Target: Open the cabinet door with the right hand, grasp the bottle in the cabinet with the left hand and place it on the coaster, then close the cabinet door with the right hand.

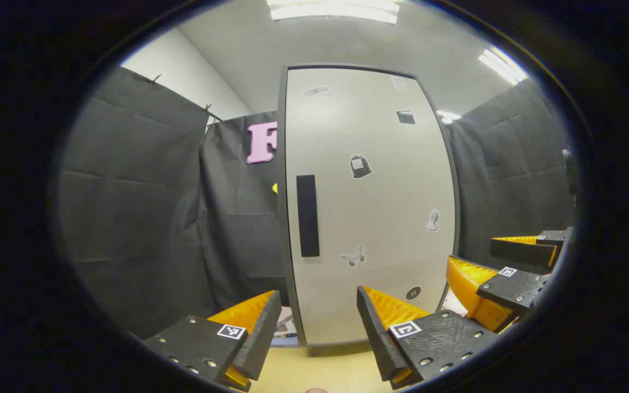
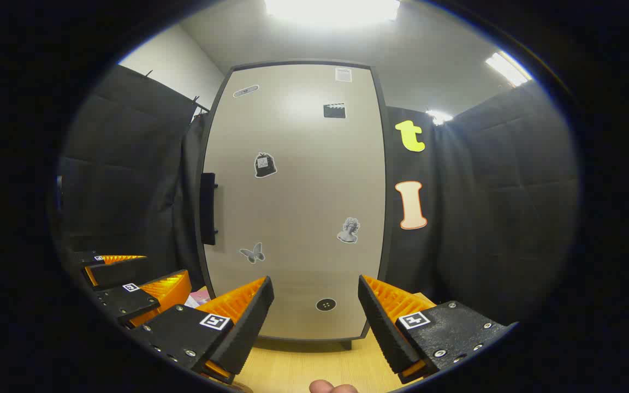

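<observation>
Cabinet door (image 2: pixel 292 202) is shut in front of us, so the bottle must be hidden inside.
We should bring the right gripper (image 2: pixel 314 322) to the dark handle (image 2: pixel 208 208) on the door's left edge and pull gently. Both it and the left gripper (image 1: pixel 317 333) are wide open, holding nothing.

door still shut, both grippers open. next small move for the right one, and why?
Probably swing the right hand-held gripper left and forward to straddle the dark vertical handle on the cabinet door. The door looks fully closed, the handle sits at its left edge, and the open fingers hang short of it, aimed at the door's lower middle. The left hand-held gripper can wait, open.
</observation>
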